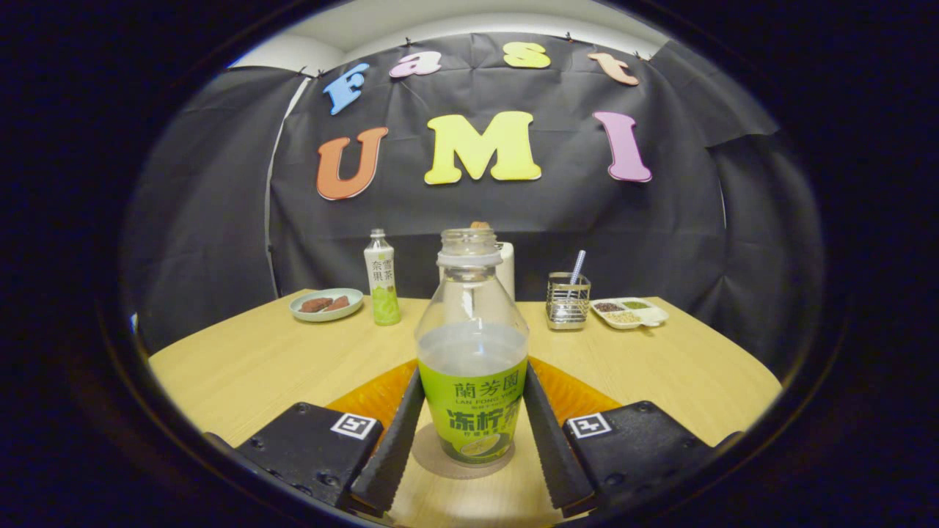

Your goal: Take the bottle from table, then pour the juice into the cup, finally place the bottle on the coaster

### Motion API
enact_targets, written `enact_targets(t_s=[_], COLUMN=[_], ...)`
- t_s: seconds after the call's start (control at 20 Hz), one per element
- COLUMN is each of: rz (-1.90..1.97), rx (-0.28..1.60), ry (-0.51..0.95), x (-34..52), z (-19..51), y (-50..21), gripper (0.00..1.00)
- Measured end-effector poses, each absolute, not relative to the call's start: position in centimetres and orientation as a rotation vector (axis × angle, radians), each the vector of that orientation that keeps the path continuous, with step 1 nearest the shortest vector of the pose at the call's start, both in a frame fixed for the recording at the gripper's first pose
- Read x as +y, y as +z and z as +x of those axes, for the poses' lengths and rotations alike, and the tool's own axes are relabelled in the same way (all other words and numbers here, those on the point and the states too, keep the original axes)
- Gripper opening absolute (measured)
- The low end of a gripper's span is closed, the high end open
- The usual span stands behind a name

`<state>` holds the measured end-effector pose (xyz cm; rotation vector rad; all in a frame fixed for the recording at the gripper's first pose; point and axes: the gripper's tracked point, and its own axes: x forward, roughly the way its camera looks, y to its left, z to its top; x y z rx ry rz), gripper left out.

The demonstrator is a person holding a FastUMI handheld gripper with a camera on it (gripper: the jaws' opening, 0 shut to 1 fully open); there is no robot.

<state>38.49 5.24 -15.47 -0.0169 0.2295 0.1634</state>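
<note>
Bottle dead centre between the claw fingers, 12 o'clock from the wrist, long axis upright, cap off, neck open. Standing on the round coaster, base inside its rim. Claw fingers flanking the label on both sides, apparently touching or a hair off; cannot tell whether still pressing. Liquid level roughly mid-body, pale and cloudy. Judged as the last step: bottle down on coaster, release and straight pull-back next, no sideways swing or bottle tips.

Materials: bottle clear plastic, rounded shoulders, narrow threaded neck, glossy green wrap label on lower half. Coaster flat, matte, tan disc. Orange ribbed mat under and behind the fingers, glossy. Desk pale wood grain, smooth. Finger pads ridged, rubbery-looking.

Background, far edge of desk: second slim bottle with green label at 11 o'clock, capped, upright; green plate with brown pieces further to 10 o'clock; wire mesh holder with a straw at 1 o'clock; white divided tray of grains just beyond at 2 o'clock. White cylinder directly behind the bottle neck, mostly hidden; cup not identifiable.
</note>
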Motion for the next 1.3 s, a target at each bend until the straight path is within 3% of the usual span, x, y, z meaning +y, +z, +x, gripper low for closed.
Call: enact_targets(t_s=[0.4,0.55,0.65,0.75,1.3], rz=[-0.110,-0.135,-0.086,-0.076,-0.091], rx=[0.242,0.357,0.326,0.282,0.278], ry=[0.238,0.298,0.281,0.270,0.244], x=[6.9,7.7,7.0,6.9,5.9], z=[38.1,37.1,36.4,36.4,36.2], y=[-15.6,-18.1,-17.0,-16.3,-15.5], gripper=[0.80,0.89,0.98,1.00,1.00])
